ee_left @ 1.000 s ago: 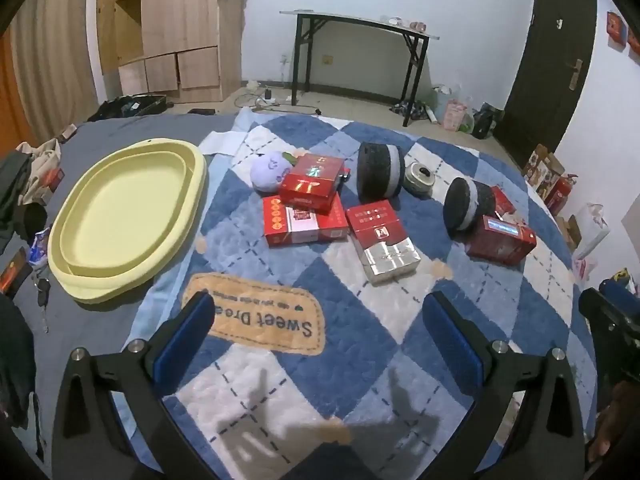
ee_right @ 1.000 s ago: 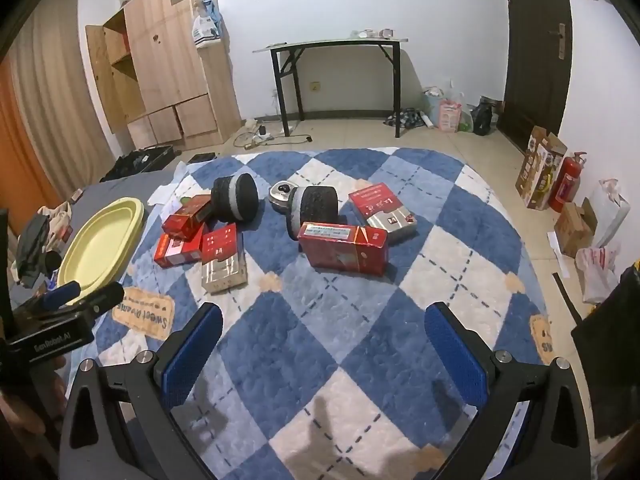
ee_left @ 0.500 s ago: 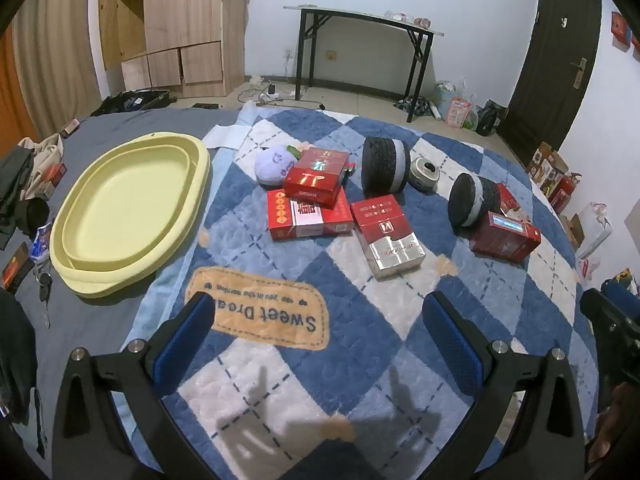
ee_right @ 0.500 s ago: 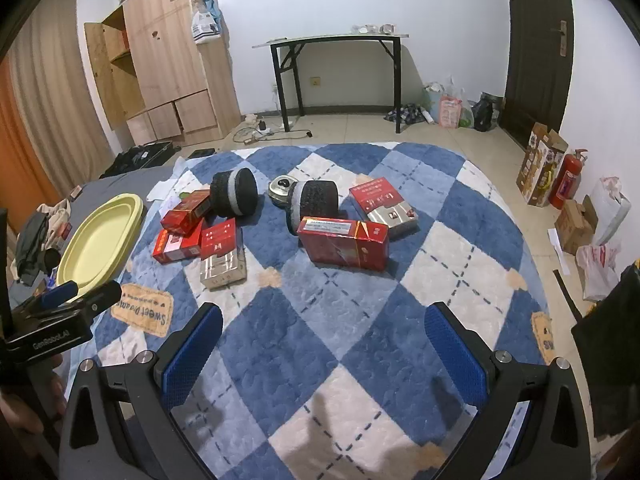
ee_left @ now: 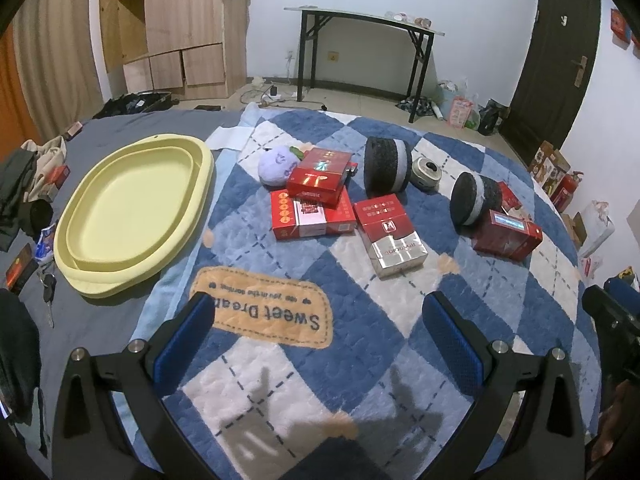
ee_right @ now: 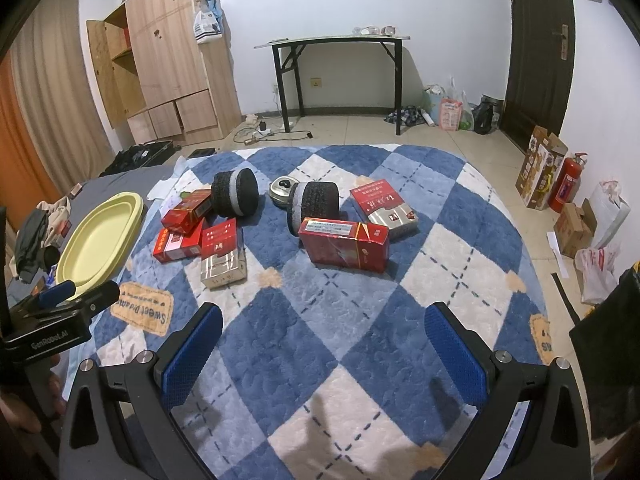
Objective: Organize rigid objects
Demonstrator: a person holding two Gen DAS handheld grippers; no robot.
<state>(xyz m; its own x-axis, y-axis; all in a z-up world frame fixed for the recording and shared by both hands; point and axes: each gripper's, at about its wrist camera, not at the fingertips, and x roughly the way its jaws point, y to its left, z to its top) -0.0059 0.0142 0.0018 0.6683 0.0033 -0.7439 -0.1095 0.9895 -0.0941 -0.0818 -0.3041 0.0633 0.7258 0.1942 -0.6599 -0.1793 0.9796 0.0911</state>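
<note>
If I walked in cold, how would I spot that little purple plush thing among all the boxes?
Find the big yellow tray at the blanket's left edge. Just right of it a red box lies tilted atop another; the plush nestles against its far left corner. It is the only soft, round, lilac item there.

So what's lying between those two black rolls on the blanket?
A small round metal tin sits between the left roll and the right roll; both views show it.

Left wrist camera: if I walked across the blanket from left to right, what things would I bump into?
Yellow tray → purple plush toy → black-and-white roll → silver tin → second black-and-white roll → dark red box.
</note>
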